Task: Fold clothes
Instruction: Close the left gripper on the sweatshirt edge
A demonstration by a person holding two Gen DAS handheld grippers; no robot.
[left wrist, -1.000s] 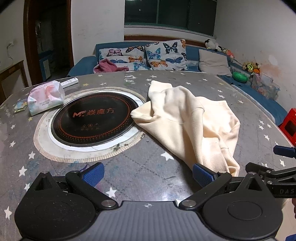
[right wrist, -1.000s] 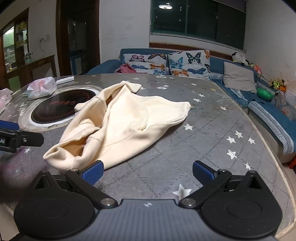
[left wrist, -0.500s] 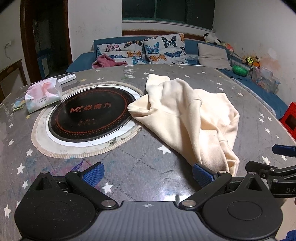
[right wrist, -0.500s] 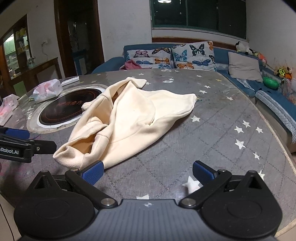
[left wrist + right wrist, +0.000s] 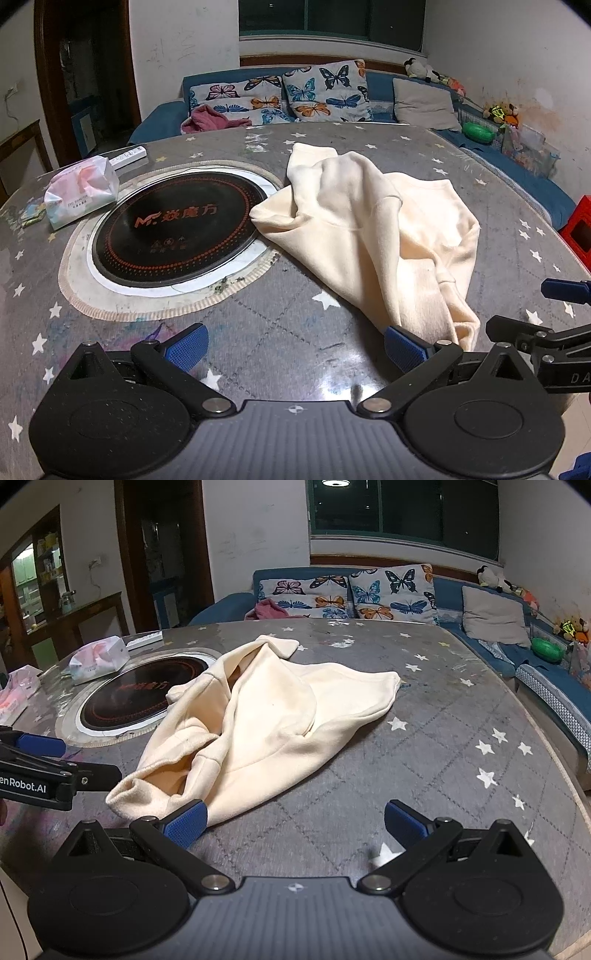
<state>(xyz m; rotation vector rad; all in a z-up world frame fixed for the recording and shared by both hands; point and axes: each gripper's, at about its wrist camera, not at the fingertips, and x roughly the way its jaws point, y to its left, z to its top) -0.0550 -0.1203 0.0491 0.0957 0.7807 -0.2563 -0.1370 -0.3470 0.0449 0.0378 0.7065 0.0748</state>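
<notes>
One cream sweater [image 5: 373,229] lies crumpled on the bench [image 5: 280,325], beside one hotplate [image 5: 173,229]. Both tongs, left [image 5: 295,347] and right [image 5: 295,823], are apart, holding nothing.

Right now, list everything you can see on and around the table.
sweatshirt: one, cream, crumpled mid-table.
induction cooktop: one, black, round, set in table, left of sweatshirt.
tissue pack: one, white-pink, beyond cooktop's left edge.
remote: one, white, far table edge.
table: one, grey with stars.
butterfly cushions: two, on blue sofa.
left hand-held gripper: one, black, blue pads, open.
right hand-held gripper: same, open.
</notes>
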